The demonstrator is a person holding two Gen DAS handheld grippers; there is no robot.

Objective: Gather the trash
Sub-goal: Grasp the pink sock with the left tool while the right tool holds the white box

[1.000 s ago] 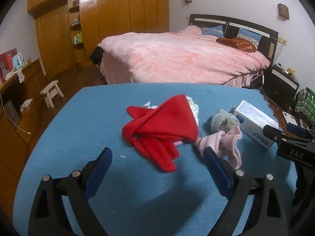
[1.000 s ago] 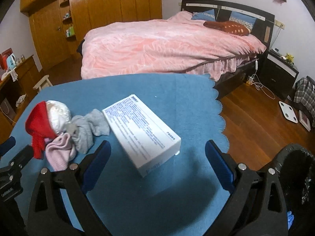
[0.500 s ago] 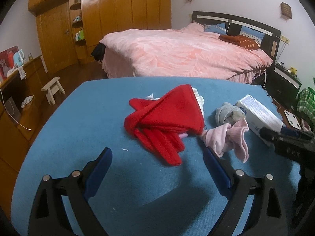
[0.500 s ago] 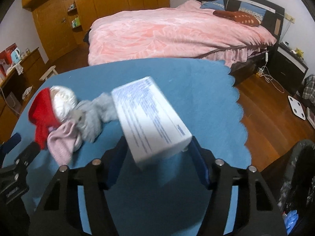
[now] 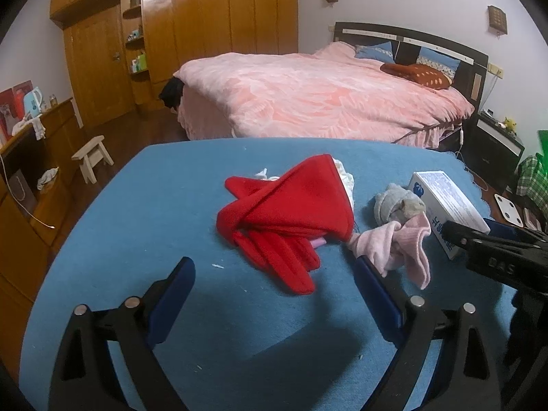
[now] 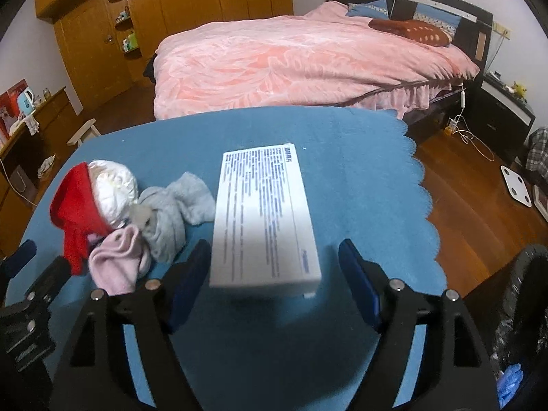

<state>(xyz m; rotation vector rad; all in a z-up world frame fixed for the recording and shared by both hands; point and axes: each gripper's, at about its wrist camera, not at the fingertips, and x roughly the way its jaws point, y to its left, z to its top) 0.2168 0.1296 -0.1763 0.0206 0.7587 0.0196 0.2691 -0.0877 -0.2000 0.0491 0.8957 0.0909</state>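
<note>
— Bedroom with a pink-quilted bed [image 5: 325, 102] across the top of both views, and a blue cloth-covered table [image 5: 137, 205] filling the middle. What sits on it?

— From the left wrist: a folded red fleece cloth [image 5: 291, 212] at centre, a pale pink sock [image 5: 404, 243] and a grey sock [image 5: 394, 202] to its right, then a white rectangular cardboard box with blue print [image 5: 445, 198] at the right edge of the table.

— And the left gripper [image 5: 273, 263]?

— Spread wide at the bottom of the frame, with nothing between its blue pads; the red cloth lies just beyond them.

— What does the right wrist add?

— The box fills the centre there, lying lengthwise between the pads of the right gripper [image 6: 274, 250]. Its jaws have just been opening: the right-hand pad stands clear of the box; the left-hand pad is just beside its edge, and I cannot tell whether they touch. The box looks blurred.

— Anything only that view shows?

— A crumpled white bundle [image 6: 113, 188] behind the red cloth at left, and a black lined bin [image 6: 527, 308] in the lower right corner, on the wooden floor beside the table.
</note>
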